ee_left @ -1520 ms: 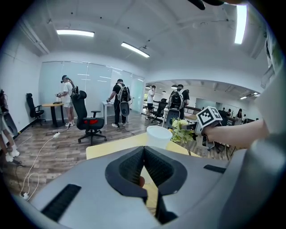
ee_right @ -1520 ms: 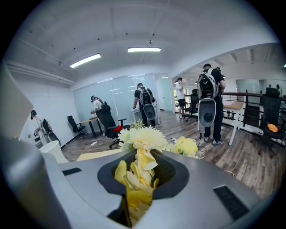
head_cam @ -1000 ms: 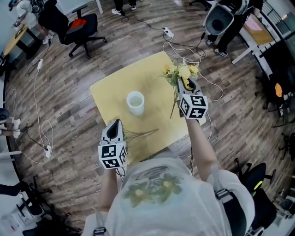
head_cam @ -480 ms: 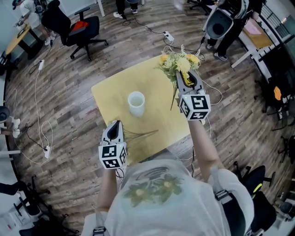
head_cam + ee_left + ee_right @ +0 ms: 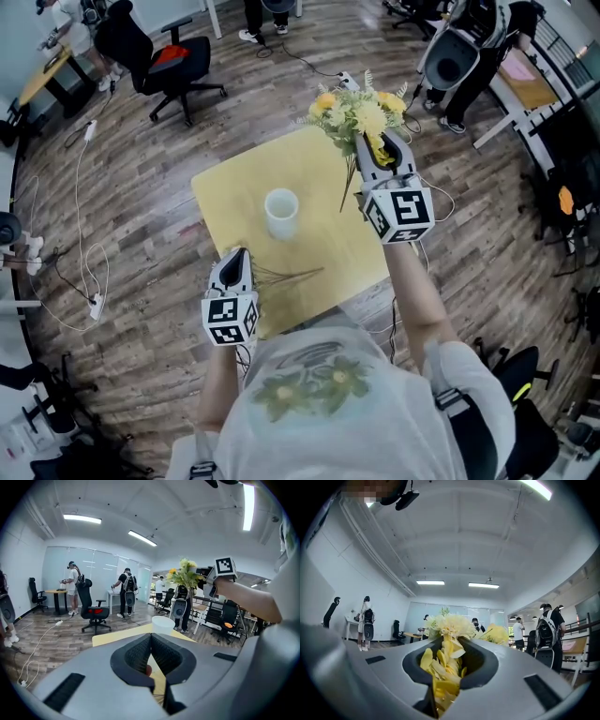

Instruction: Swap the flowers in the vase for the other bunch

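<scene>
Matt yellow tabletop (image 5: 232,195) and flowers (image 5: 361,112), smooth white vase (image 5: 281,214), wood-plank floor (image 5: 141,244).

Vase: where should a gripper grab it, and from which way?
Probably the rim, from straight above, with one jaw inside and one outside. The vase stands upright on the table with its mouth open and empty, so the rim is free all round. Its round wall looks wide to squeeze from the side.

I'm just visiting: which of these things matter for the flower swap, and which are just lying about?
For the job: yellow flowers in the right hand-held gripper; white vase; twiggy bunch in the left hand-held gripper.
Lying about: office chair; floor cables.
</scene>
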`<state>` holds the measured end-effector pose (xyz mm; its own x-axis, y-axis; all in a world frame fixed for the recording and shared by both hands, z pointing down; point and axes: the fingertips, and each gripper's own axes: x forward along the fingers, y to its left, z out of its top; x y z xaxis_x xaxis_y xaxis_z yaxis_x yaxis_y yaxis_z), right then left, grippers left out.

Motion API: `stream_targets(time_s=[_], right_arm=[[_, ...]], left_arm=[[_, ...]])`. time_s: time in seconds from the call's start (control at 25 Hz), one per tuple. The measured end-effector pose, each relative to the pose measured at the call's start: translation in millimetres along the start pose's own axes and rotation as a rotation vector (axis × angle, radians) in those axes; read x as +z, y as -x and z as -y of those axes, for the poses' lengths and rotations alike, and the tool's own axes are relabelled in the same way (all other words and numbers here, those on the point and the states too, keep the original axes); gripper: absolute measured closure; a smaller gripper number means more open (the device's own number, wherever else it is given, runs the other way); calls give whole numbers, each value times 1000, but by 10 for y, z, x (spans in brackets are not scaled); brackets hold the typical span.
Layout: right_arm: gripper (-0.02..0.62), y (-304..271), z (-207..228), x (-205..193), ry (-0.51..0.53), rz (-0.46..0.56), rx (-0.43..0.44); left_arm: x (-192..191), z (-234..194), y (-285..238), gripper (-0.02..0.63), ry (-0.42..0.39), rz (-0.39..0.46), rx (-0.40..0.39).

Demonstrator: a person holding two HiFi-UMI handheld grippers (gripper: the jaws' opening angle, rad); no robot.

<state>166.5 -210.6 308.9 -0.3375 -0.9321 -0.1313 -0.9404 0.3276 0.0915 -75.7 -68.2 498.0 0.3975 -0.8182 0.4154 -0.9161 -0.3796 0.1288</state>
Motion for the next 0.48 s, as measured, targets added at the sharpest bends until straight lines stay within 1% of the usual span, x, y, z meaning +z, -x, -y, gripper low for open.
stream_targets(time_s=[0.24,0.48], right_arm=[[499,-41,-259,321,19,80,57],[499,-96,-506,564,5,145,114]], left_arm=[[-73,-47,119,589,12,2,14],[-81,-104,206,589,26,7,33]])
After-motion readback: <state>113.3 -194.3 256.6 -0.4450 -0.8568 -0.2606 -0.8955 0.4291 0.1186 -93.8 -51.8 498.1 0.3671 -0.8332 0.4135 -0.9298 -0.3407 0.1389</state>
